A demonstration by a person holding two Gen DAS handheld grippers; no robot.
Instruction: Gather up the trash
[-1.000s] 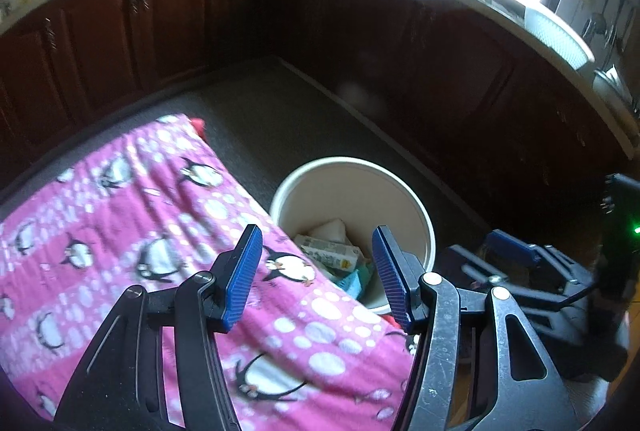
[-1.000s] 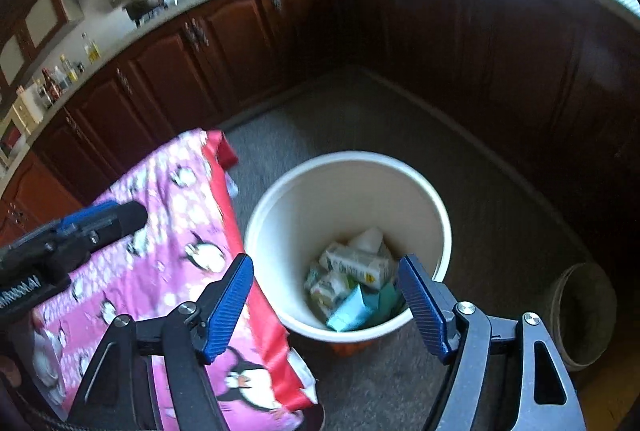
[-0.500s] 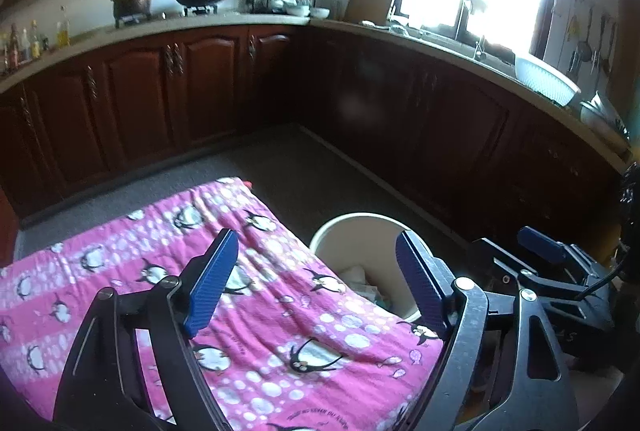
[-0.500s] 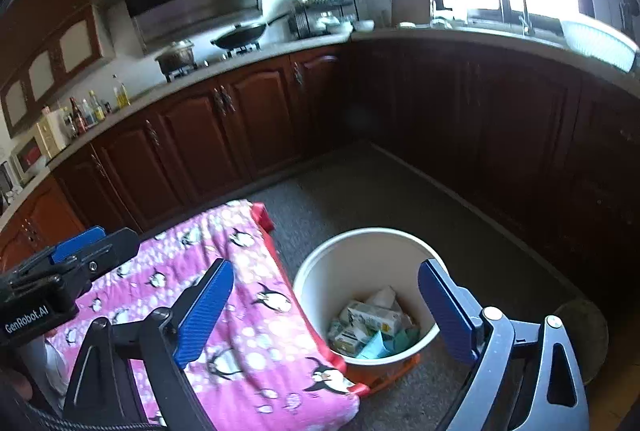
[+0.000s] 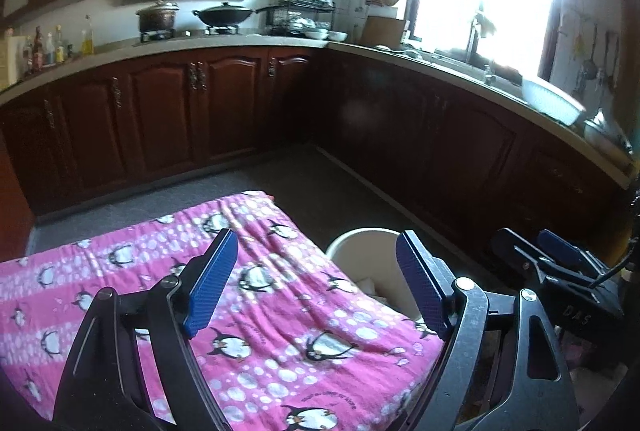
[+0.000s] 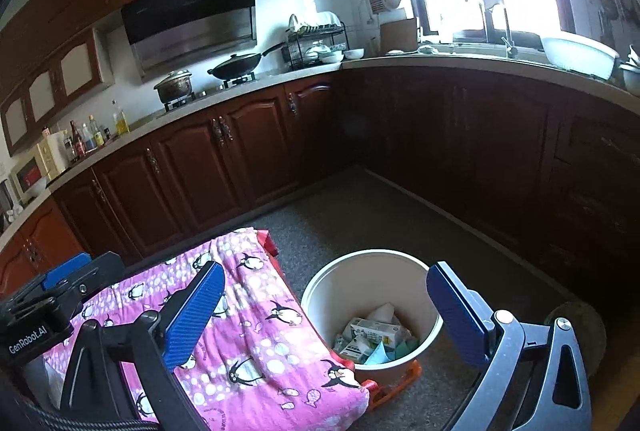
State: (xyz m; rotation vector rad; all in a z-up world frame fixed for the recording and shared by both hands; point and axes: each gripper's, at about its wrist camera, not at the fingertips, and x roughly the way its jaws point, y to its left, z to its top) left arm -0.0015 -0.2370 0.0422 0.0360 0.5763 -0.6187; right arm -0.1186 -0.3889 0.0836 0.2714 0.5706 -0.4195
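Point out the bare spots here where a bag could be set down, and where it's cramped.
Free: the grey floor between the cabinet fronts and the white bin, and the penguin cloth, which carries nothing in view. Crowded: the bin, part filled with cartons, and the counter by the stove, with pots and bottles.

We are seeing the right gripper [image 6: 326, 311] with jaws just opening wide, nothing between them, hanging above the white bin [image 6: 372, 263] holding cartons [image 6: 374, 335], beside the pink penguin cloth [image 6: 260, 343].
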